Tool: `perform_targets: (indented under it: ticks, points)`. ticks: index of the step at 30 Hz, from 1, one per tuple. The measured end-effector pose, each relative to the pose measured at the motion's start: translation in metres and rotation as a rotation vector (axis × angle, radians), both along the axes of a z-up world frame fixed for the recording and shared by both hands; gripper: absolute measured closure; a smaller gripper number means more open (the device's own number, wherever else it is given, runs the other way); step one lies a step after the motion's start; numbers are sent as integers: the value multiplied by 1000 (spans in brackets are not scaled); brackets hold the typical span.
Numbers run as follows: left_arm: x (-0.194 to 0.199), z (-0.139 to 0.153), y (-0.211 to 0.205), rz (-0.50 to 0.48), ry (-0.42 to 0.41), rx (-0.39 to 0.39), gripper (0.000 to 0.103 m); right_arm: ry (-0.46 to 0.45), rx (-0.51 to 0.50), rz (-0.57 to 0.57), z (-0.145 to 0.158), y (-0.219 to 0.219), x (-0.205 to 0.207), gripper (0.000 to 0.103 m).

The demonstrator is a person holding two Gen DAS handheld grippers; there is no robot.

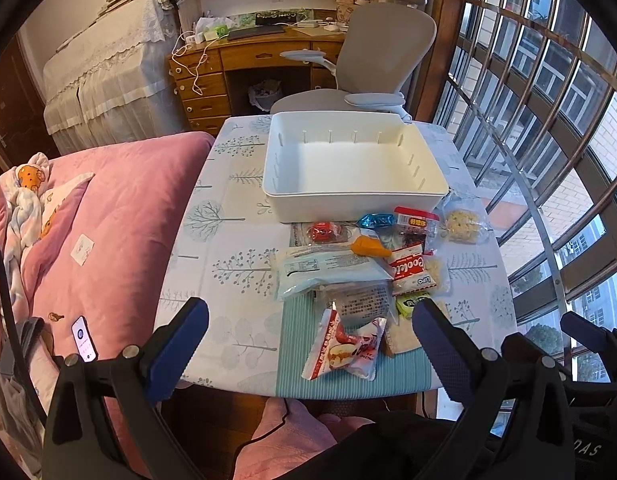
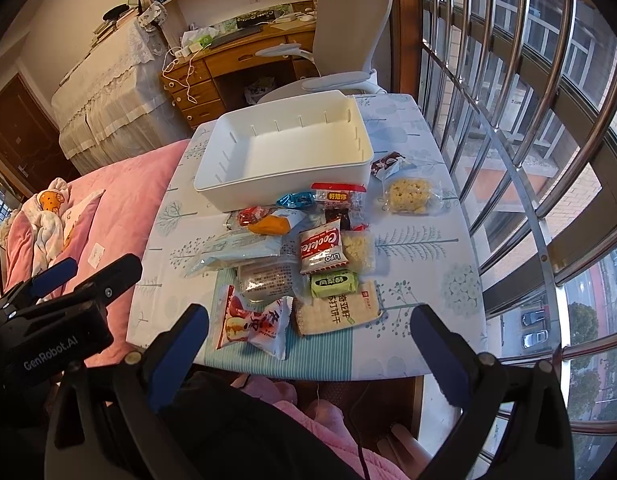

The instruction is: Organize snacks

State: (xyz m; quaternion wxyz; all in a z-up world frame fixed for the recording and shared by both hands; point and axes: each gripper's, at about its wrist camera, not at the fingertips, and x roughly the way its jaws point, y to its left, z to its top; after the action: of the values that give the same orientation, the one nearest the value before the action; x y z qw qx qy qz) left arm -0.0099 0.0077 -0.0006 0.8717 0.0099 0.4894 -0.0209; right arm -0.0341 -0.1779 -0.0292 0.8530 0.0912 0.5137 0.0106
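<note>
Snack heap sits mid-table, nothing binned yet. Nearest item, the red-and-white packet (image 2: 254,326), lies just ahead of the right gripper (image 2: 308,340), slightly left of its centreline, long axis roughly across the fingers' line. From the left gripper (image 1: 310,334) the same packet (image 1: 344,350) lies dead ahead between the fingertips. Neither clearly nearer; judged a toss-up. Both grippers spread wide, holding nothing, hovering short of the near table (image 2: 428,248) edge. White bin (image 2: 284,176) stands empty beyond the heap, straight ahead. Pink bedding (image 1: 120,216) off left.
</note>
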Motion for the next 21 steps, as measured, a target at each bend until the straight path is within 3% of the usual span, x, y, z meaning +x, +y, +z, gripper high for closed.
perform_targets:
  ticks: [11, 16, 21]
  points:
    - [-3, 6, 4, 23, -11, 89, 1, -7, 124, -105, -9, -30, -4, 2]
    - [0, 1, 1, 11, 26, 139, 1, 17, 182, -172, -19, -43, -7, 2]
    - [6, -12, -4, -38, 98, 128, 1, 60, 230, -216, -32, -54, -5, 2]
